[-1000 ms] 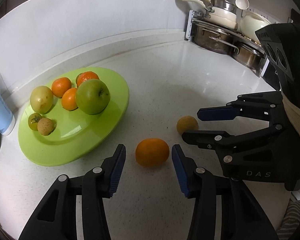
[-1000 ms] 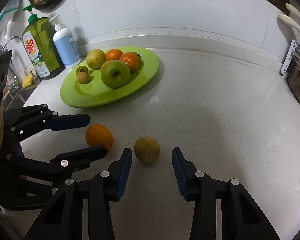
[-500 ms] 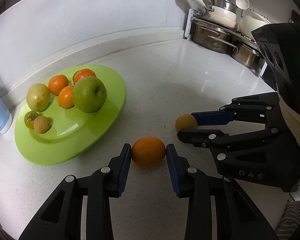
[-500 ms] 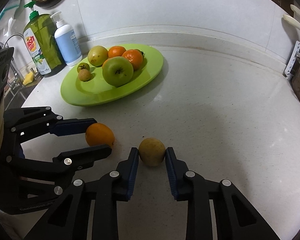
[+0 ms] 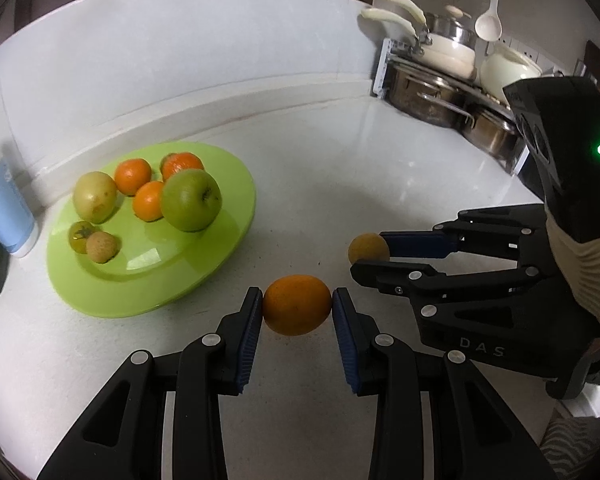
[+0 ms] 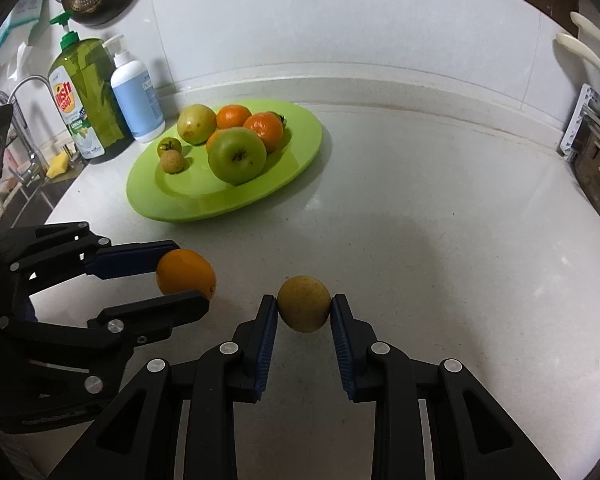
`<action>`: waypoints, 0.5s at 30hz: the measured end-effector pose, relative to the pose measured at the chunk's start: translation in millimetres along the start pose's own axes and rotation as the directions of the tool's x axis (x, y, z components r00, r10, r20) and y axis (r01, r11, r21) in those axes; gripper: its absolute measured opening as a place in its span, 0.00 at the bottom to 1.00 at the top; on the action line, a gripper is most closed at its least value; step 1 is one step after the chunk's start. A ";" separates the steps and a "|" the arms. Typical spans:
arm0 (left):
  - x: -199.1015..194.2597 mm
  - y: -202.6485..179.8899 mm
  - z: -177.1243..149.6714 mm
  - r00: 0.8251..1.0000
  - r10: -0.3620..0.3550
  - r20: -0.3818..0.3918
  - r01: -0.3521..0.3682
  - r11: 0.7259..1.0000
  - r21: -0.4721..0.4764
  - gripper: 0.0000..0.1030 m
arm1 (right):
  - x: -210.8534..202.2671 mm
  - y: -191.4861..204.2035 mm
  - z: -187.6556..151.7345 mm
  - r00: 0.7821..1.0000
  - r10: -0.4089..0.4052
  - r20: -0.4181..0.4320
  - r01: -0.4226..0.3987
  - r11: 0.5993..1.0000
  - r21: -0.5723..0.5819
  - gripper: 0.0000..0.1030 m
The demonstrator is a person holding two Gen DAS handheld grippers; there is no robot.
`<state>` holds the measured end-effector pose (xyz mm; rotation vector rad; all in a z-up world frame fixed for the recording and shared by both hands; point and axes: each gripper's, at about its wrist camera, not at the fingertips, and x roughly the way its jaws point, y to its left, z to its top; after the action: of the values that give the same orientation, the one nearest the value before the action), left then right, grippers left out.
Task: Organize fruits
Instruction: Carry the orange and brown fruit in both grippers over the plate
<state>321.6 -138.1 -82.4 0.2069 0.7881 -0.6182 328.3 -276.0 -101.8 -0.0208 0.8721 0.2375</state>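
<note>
A round orange fruit (image 5: 297, 310) is pinched between the blue pads of the left gripper (image 5: 297, 312), closed snug on both sides, right at the white speckled table (image 5: 340, 168); whether it's resting on the surface or just off it can't really be told. Just beside it, a smaller round yellowish-brown fruit (image 6: 304, 309) is clamped the same way by the right gripper (image 6: 304, 312), jaws pulled in tight against it. The two grippers are side by side, pretty close together.

Further back toward the wall, an oval lime-green plate (image 6: 300, 160) is loaded with fruit: a big green apple (image 6: 237, 155) in front, a yellow-green pear-ish fruit (image 6: 197, 123), three small orange mandarins (image 5: 132, 176) bunched up, plus a tiny green tomato-like fruit (image 6: 169, 146) and a little rough tan ball (image 6: 173, 162).

Behind the plate, a green dish soap bottle (image 6: 85, 100) and a white-and-blue pump bottle (image 6: 134, 96) can be seen. Off to the other side, steel pots on a rack (image 5: 432, 96) are stacked.
</note>
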 end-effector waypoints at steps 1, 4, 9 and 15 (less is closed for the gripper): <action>-3.1 -0.5 0.4 1.000 0.004 0.005 -0.004 1.000 -0.002 0.35 | -2.6 1.0 0.4 1.000 0.000 0.005 0.000 1.000 0.000 0.28; -15.8 -1.7 1.2 0.999 0.020 0.030 -0.019 1.000 -0.012 0.35 | -11.8 6.0 2.1 1.000 0.000 0.024 0.000 1.000 -0.003 0.28; -38.5 -0.1 2.7 0.995 0.057 0.083 -0.053 0.998 -0.042 0.35 | -27.4 14.4 6.1 0.998 0.003 0.058 -0.002 1.000 -0.008 0.28; -60.9 10.3 5.3 0.988 0.099 0.118 -0.087 0.991 -0.096 0.35 | -42.4 26.3 14.6 0.995 0.017 0.103 -0.015 1.000 -0.022 0.28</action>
<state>297.9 -105.0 -35.6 0.1203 0.6822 -0.5006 307.5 -257.2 -58.0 -0.0208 0.7670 0.2603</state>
